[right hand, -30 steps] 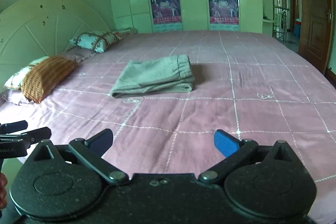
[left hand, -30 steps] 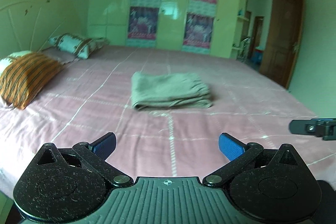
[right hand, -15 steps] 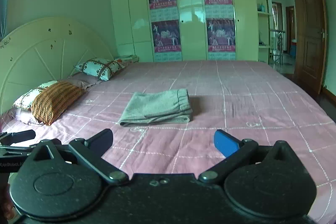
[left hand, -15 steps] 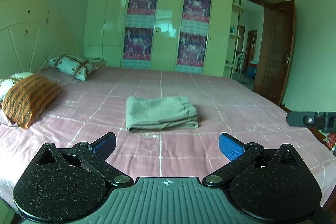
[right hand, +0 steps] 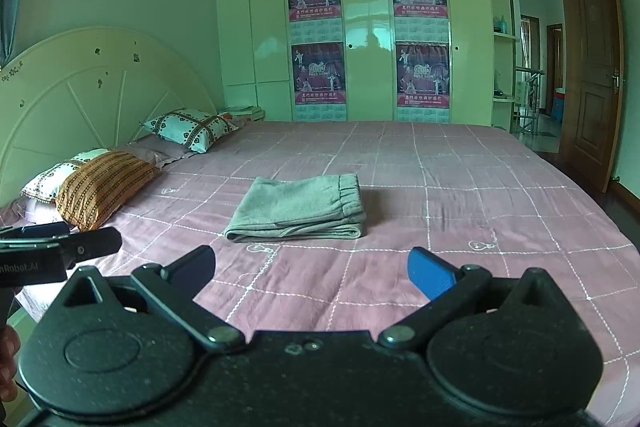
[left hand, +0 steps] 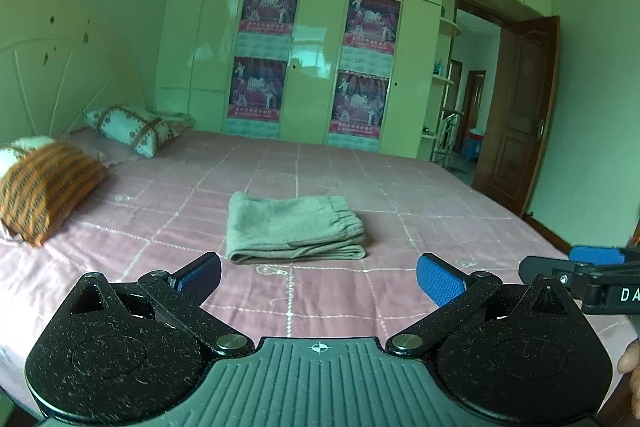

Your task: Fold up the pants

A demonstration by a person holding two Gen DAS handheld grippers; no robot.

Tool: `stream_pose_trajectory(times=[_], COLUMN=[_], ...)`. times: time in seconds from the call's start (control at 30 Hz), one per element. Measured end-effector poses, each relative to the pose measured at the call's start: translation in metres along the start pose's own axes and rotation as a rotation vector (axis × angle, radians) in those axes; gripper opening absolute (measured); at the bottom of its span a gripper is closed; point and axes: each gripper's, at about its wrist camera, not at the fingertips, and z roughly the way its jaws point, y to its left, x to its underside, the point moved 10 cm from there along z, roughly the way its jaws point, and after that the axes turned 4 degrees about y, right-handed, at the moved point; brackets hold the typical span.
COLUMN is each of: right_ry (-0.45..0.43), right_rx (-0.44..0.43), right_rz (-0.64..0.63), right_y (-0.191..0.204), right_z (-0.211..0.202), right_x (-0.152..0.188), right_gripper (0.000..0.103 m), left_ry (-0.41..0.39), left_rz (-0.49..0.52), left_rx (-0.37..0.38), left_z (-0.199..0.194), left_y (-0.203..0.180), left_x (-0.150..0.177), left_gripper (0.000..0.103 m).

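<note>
Soft grey pants (left hand: 294, 229), flat rectangular stack

Soft daylight, green cast, heavy fisheye bend in both my wrist views.

Everything I see carries a greenish tint, and the room is evenly, moderately lit with no harsh shadows. The glossy cream wardrobe doors (right hand: 368, 39) throw back a pale window-shaped glare between the posters, and the open doorway (right hand: 536, 75) glows brighter than the room. The folded grey-green pants (right hand: 298, 209) lay a soft shadow to their right on the pink quilted bedspread (right hand: 460, 187). Straight lines bow outward near the edges, and the corners go black. In my left view the orange striped pillow (left hand: 46, 187) looks slightly smeared; my right view is crisper.
</note>
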Motion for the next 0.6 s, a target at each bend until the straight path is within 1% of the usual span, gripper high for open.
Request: stream_pose_trajectory(times=[0.13, 0.33, 0.6], right_ry=[-0.003, -0.012, -0.023], right_rx=[-0.001, 0.001, 0.008], right_rz=[-0.011, -0.003, 0.008], right_y=[0.0042, 0.0002, -0.004], right_z=[-0.0023, -0.0057, -0.01], right_x=[-0.0002, -0.0046, -0.0087], right_gripper=[0.097, 0.097, 0.097], left_ry=[0.008, 0.008, 0.009], left_rz=[0.01, 0.01, 0.018], left_rx=[-0.003, -0.008, 0.005], left_z=[-0.0007, -0.0005, -0.0006], left_y=[0.001, 0.005, 0.0024], left_x=[0.0016, 0.0002, 0.0009], left_gripper=[0.103, 0.103, 0.103])
